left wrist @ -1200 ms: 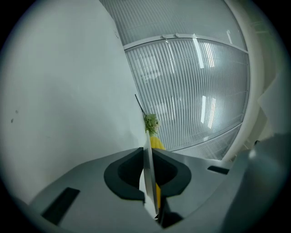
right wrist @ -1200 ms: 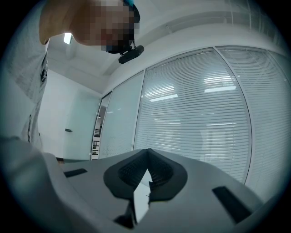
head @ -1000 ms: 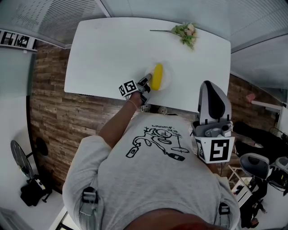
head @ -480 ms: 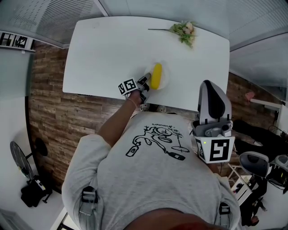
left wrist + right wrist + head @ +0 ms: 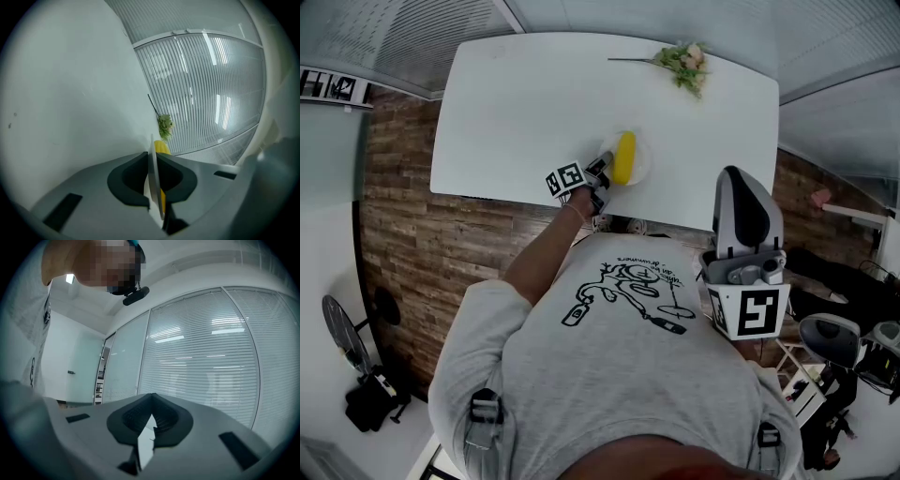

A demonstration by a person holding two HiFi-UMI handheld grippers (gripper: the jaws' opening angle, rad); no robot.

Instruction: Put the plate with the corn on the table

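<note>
White table (image 5: 534, 103) filled the upper head view, set on a wood-plank floor (image 5: 422, 244). The person's grey printed shirt (image 5: 619, 375) took up the lower part of that view. Right gripper (image 5: 151, 401) was held off the table's near right corner, beside the torso. Its own view showed the jaws pressed together at the tips with nothing between them, facing window blinds (image 5: 211, 357). Left gripper (image 5: 606, 170) reached over the table's near edge at the end of the bare left forearm (image 5: 544, 253). Its jaws were clamped on the near rim of the white plate (image 5: 641, 164), which its own view showed edge-on between the pads. The plate sat over the table close to the near edge, roughly mid-width. Whether its base touched the surface could not be told. The yellow corn (image 5: 625, 157) lay on the plate, lengthwise away from the person. A flower sprig (image 5: 686, 64) lay at the far edge, well apart from the plate.
</note>
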